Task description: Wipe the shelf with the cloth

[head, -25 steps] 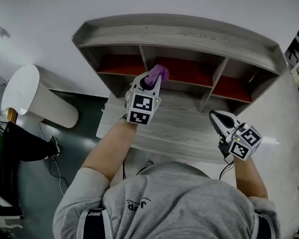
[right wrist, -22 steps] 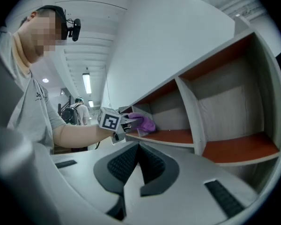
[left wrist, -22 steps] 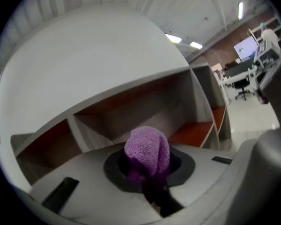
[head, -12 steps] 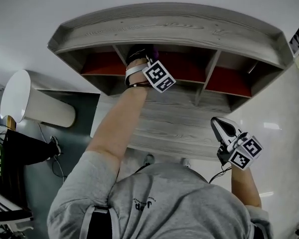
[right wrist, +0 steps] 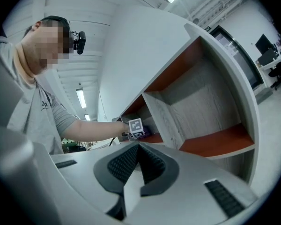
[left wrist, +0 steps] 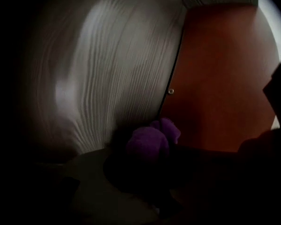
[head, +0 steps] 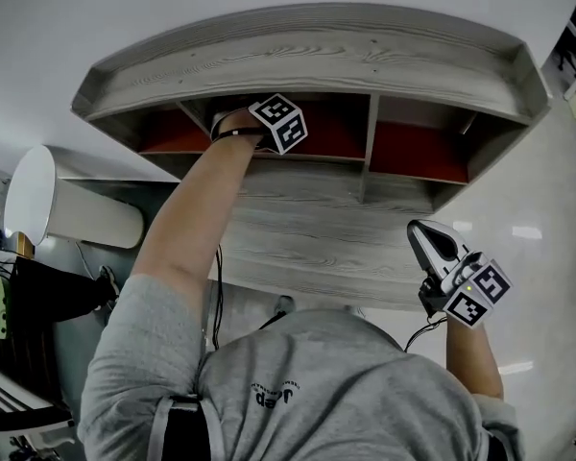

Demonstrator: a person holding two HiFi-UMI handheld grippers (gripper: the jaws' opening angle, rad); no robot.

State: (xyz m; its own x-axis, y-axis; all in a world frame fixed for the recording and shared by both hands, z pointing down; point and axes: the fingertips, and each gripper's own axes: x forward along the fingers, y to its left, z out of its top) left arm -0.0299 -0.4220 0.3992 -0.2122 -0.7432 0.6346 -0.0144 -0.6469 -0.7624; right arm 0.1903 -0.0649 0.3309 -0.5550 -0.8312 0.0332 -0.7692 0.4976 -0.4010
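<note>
1. Two grippers work apart at a grey wood-grain shelf with red boards. The left one is deep inside it and the right one is held back near the person's body.
2. The left arm, bare below a grey sleeve, stretches almost straight up and forward. It carries the left gripper into the middle compartment, near that compartment's left divider. Only the marker cube and the wrist show under the shelf's top in the head view.
3. In the dim left gripper view, the jaws are closed on a bunched purple cloth. The cloth sits at the seam where the grey wall meets a red board, just below a small screw. Whether it presses on either surface cannot be told.
4. The right arm is bent at the person's side. The right gripper hangs over the front right part of the lower grey ledge, pointing towards the shelf. Its jaws are pressed together with nothing between them.
</note>
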